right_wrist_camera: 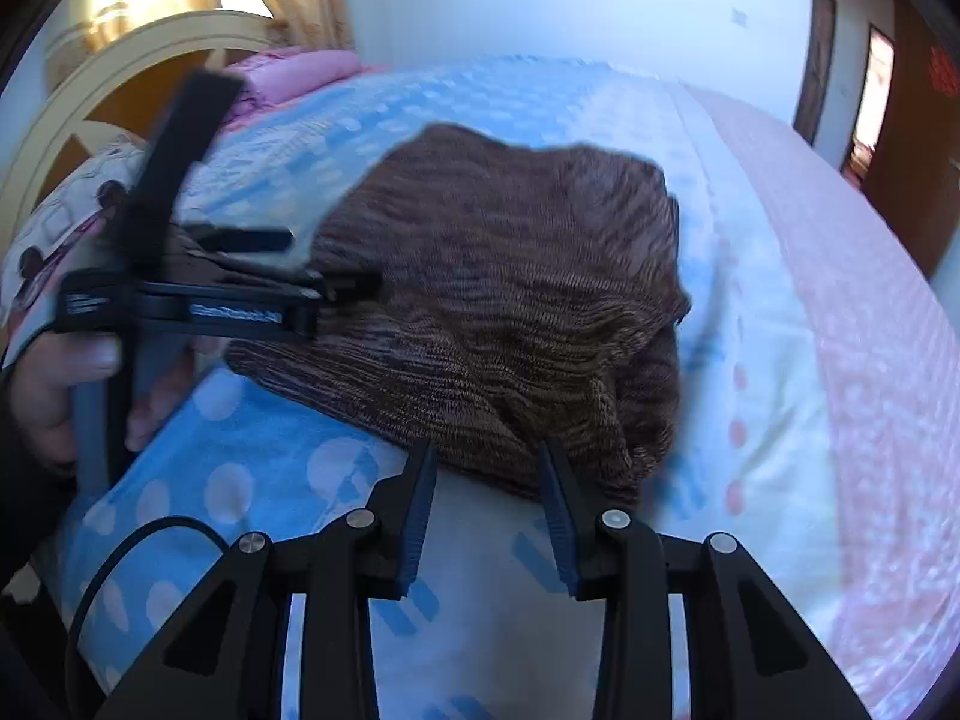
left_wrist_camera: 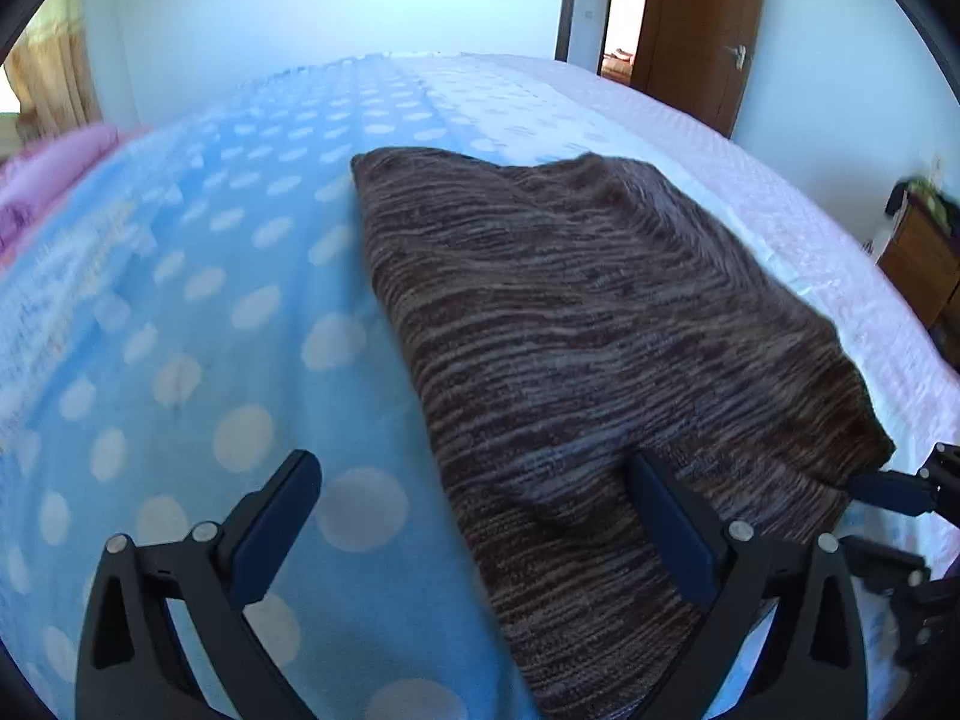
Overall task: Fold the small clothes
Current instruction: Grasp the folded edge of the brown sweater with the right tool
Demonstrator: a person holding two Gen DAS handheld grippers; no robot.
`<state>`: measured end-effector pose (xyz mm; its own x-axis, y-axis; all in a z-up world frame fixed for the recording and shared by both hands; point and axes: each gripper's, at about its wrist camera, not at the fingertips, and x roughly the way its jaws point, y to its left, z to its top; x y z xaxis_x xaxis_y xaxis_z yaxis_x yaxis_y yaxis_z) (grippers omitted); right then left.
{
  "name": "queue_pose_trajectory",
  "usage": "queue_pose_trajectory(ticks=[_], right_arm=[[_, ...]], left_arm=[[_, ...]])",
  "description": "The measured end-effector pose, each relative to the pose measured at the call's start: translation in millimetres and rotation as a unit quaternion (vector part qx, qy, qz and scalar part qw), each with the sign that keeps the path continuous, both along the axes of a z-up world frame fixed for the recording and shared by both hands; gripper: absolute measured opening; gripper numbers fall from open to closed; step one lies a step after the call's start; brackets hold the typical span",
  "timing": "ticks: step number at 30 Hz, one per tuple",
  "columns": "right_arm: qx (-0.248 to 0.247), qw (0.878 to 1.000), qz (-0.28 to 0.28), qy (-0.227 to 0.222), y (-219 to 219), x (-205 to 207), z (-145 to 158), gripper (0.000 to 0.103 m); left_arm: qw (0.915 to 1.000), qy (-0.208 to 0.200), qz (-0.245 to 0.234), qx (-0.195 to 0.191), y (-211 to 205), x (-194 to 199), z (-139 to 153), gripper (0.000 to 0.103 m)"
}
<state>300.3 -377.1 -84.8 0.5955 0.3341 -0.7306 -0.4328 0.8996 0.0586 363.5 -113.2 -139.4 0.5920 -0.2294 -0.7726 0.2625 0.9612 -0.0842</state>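
A brown striped knit garment [left_wrist_camera: 588, 324] lies folded on a blue polka-dot blanket [left_wrist_camera: 198, 312]. My left gripper [left_wrist_camera: 474, 468] is open wide, straddling the garment's near left edge, its right finger over the knit. In the right wrist view the garment [right_wrist_camera: 510, 300] lies ahead, bunched at its near right corner. My right gripper [right_wrist_camera: 486, 456] is open, its fingertips at the garment's near edge, nothing between them. The left gripper [right_wrist_camera: 198, 300] shows there at the garment's left side, held by a hand.
The bed has a white and pink spread [left_wrist_camera: 780, 222] on its right side. Pink pillows [right_wrist_camera: 300, 75] and a headboard [right_wrist_camera: 150, 42] are at the far left. A wooden door [left_wrist_camera: 702, 18] and a small cabinet [left_wrist_camera: 924, 258] stand to the right.
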Motion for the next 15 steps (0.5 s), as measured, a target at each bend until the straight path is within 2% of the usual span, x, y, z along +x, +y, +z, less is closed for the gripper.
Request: queue_pose_trajectory(ticks=[3,5,6,7,11,15], right_arm=[[0.065,0.998,-0.026,-0.001,-23,29,19,0.043],[0.099,0.994,-0.051,0.001,-38,53,24,0.046],[0.115,0.991,-0.061,0.009,-45,67,24,0.05],[0.127,0.989,-0.067,0.018,-49,78,22,0.053],[0.189,0.975,-0.096,0.064,-72,127,7,0.054],[0.222,0.964,-0.126,0.079,-90,158,-8,0.055]], left_arm=[[0.9998,0.016,0.001,-0.012,2,4,-6,0.103],[0.9999,0.011,0.001,-0.006,0,2,-5,0.103],[1.0,0.009,0.0,-0.003,-1,1,-6,0.103],[1.0,0.008,0.0,-0.002,-1,1,-6,0.103],[1.0,0.009,0.0,-0.003,-1,1,-6,0.103],[1.0,0.009,0.0,-0.002,-1,2,-7,0.103]])
